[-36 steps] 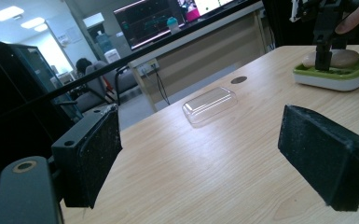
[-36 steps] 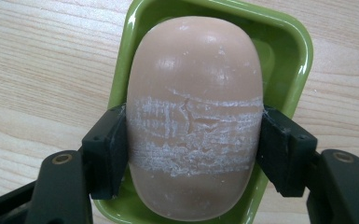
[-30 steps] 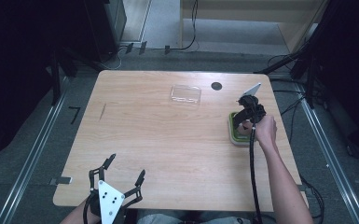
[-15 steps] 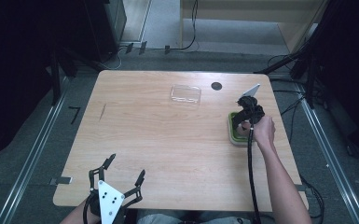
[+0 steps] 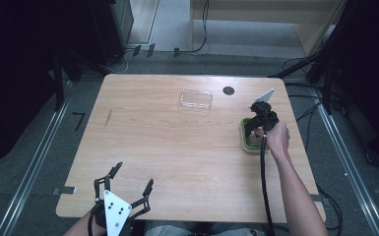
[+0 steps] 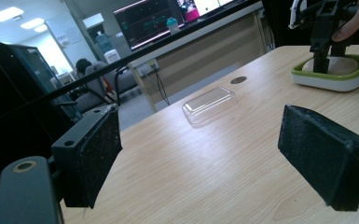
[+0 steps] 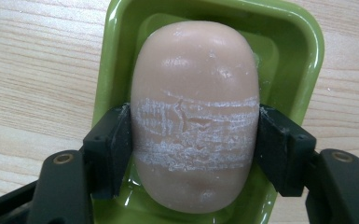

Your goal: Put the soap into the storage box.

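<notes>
Your right gripper (image 7: 193,156) is clamped on the soap (image 7: 195,116): both pads press its flanks across a scuffed white band, centre of the right gripper view. The soap lies in the green dish (image 7: 307,51), which stands at the right of the table (image 5: 177,147) in the high view. Your left gripper (image 5: 124,184) sits at lower left of that view, jaws wide and holding nothing. A clear lid (image 5: 196,99) lies upper centre, well apart from the dish.

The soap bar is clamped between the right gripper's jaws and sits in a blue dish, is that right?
Not quite: the dish is green, not blue, as the right gripper view shows. The soap bar does sit in it, clamped by the right gripper.
</notes>
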`<state>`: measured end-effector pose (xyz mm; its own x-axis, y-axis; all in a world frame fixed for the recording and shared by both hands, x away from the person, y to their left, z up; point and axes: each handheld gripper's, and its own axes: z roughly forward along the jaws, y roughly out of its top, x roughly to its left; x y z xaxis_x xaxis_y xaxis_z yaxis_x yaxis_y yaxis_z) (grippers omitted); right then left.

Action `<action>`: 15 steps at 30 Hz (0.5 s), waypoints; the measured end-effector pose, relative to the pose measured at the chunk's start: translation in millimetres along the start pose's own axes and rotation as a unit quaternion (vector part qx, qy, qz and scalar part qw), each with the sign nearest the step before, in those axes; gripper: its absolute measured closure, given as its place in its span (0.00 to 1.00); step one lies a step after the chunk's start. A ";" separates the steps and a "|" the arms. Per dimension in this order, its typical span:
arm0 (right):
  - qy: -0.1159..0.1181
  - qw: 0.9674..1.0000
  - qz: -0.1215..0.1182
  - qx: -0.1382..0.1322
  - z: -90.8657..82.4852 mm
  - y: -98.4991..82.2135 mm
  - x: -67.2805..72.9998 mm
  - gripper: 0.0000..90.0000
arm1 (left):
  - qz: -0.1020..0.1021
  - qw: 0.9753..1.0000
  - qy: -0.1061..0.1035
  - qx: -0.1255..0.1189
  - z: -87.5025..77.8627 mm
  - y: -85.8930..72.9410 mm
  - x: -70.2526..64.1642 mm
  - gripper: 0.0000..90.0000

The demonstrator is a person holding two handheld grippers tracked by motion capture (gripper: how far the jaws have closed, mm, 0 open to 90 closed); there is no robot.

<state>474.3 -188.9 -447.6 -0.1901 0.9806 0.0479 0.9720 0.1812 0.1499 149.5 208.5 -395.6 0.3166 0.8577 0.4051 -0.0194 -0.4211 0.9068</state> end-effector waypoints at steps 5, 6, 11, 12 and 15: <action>0.003 1.000 0.002 0.000 0.5 -0.1 -0.8 0.38 | 0.000 1.000 0.000 0.000 0.1 -0.2 0.0 0.15; 0.003 1.000 0.001 0.001 0.6 -0.1 -1.2 0.38 | -0.001 1.000 0.001 0.000 0.0 -0.2 0.1 0.15; 0.004 1.000 0.003 -0.004 -1.2 -0.4 -1.3 0.35 | 0.000 1.000 0.000 0.000 -0.3 -0.1 -0.1 0.15; 0.004 1.000 0.003 -0.004 -2.0 -0.5 -1.3 0.35 | 0.000 1.000 0.001 0.000 -0.3 -0.1 -0.1 0.15; 0.003 1.000 0.000 -0.008 -4.1 -0.9 -1.1 0.32 | 0.000 1.000 0.001 0.000 -0.3 0.0 0.0 0.15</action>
<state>473.1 -190.4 -443.7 -0.1910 0.9801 0.0543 0.9696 0.1798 0.1660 149.2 208.5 -395.6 0.3141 0.8589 0.4046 -0.0198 -0.4201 0.9073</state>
